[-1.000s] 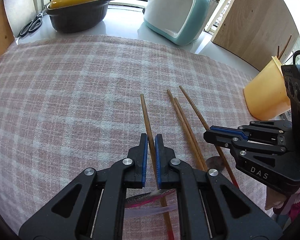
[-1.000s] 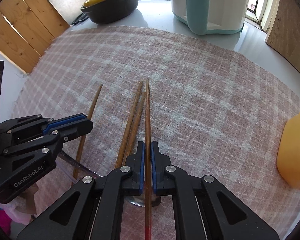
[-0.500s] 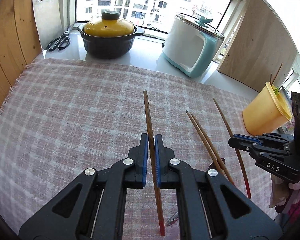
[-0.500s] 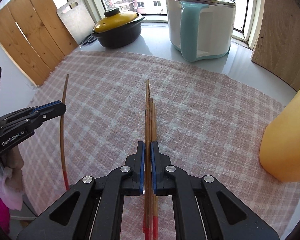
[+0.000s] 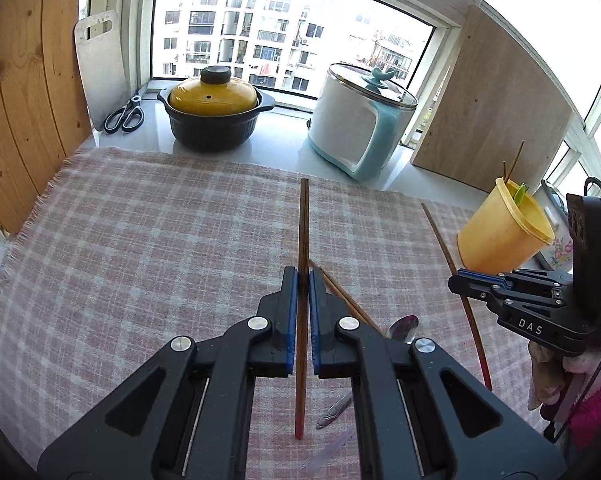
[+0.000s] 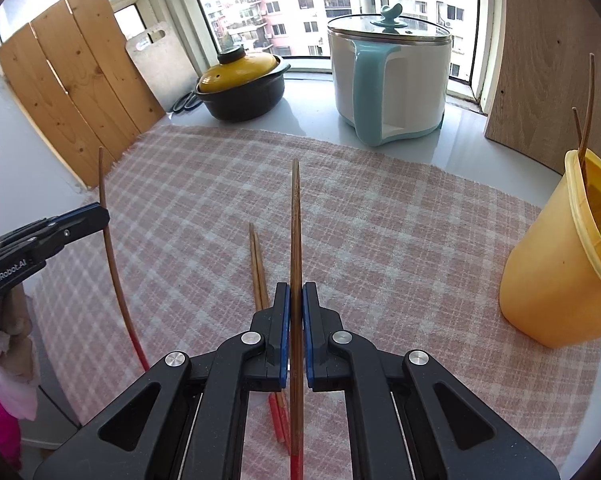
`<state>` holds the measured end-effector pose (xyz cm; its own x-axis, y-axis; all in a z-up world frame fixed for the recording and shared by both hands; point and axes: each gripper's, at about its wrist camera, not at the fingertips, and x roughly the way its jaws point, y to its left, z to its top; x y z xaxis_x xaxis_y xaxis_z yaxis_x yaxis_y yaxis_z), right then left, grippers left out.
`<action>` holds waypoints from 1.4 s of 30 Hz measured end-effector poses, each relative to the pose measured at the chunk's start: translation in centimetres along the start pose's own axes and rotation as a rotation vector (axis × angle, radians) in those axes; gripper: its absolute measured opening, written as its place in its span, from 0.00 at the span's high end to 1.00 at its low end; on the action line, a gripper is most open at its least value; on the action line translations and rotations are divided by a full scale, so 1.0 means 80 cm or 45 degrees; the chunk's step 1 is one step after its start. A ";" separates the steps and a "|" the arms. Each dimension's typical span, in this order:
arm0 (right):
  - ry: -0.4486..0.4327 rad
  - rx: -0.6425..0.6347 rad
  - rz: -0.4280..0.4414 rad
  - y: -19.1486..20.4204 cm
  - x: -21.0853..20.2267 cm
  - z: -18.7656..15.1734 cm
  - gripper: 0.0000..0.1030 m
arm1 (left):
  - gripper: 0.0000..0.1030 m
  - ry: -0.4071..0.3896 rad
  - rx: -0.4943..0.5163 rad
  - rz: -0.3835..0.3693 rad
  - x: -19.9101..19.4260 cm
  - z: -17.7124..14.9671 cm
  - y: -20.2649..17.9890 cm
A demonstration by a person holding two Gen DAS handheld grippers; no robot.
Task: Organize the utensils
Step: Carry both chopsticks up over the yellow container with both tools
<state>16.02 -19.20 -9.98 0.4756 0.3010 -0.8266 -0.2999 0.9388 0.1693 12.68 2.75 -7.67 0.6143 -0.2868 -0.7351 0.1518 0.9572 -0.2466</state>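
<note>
The tidying looks part done. The yellow plastic cup (image 6: pixel 556 280) at the far right already holds a couple of chopsticks and a green utensil. On the pink checked cloth (image 5: pixel 140 260), two red-tipped wooden chopsticks (image 6: pixel 258 276) lie side by side, and a metal spoon (image 5: pixel 400 326) lies near them.

The left gripper (image 5: pixel 303 280) is clenched on one brown chopstick (image 5: pixel 303 220), lifted clear. The right gripper (image 6: pixel 295 296) pinches another chopstick (image 6: pixel 295 220), also raised.
</note>
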 end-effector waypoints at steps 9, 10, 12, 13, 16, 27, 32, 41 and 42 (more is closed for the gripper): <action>-0.115 0.044 -0.025 -0.017 -0.050 -0.005 0.95 | 0.97 -0.066 0.055 -0.084 -0.031 0.013 -0.039; -0.129 0.051 -0.027 -0.019 -0.055 -0.006 0.95 | 0.97 -0.069 0.064 -0.092 -0.033 0.014 -0.044; -0.152 0.066 -0.032 -0.025 -0.066 -0.007 0.96 | 0.97 -0.074 0.084 -0.105 -0.035 0.017 -0.053; -0.163 0.074 -0.035 -0.028 -0.071 -0.008 0.95 | 0.97 -0.078 0.094 -0.112 -0.036 0.018 -0.058; -0.195 0.092 -0.051 -0.036 -0.085 -0.011 0.95 | 0.97 -0.085 0.121 -0.136 -0.038 0.020 -0.074; -0.313 0.160 -0.109 -0.070 -0.135 -0.015 0.95 | 0.97 -0.122 0.222 -0.229 -0.048 0.035 -0.135; -0.365 0.184 -0.144 -0.088 -0.153 -0.014 0.95 | 0.97 -0.142 0.260 -0.270 -0.052 0.042 -0.162; -0.440 0.232 -0.192 -0.126 -0.183 -0.012 0.95 | 0.97 -0.152 0.305 -0.346 -0.050 0.062 -0.206; -0.447 0.239 -0.198 -0.130 -0.186 -0.011 0.95 | 0.97 -0.153 0.312 -0.354 -0.048 0.065 -0.212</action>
<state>11.34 -33.63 0.09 0.7659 0.1616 -0.6223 -0.0619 0.9819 0.1789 11.72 -12.15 2.62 0.6078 -0.5436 -0.5788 0.4966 0.8290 -0.2570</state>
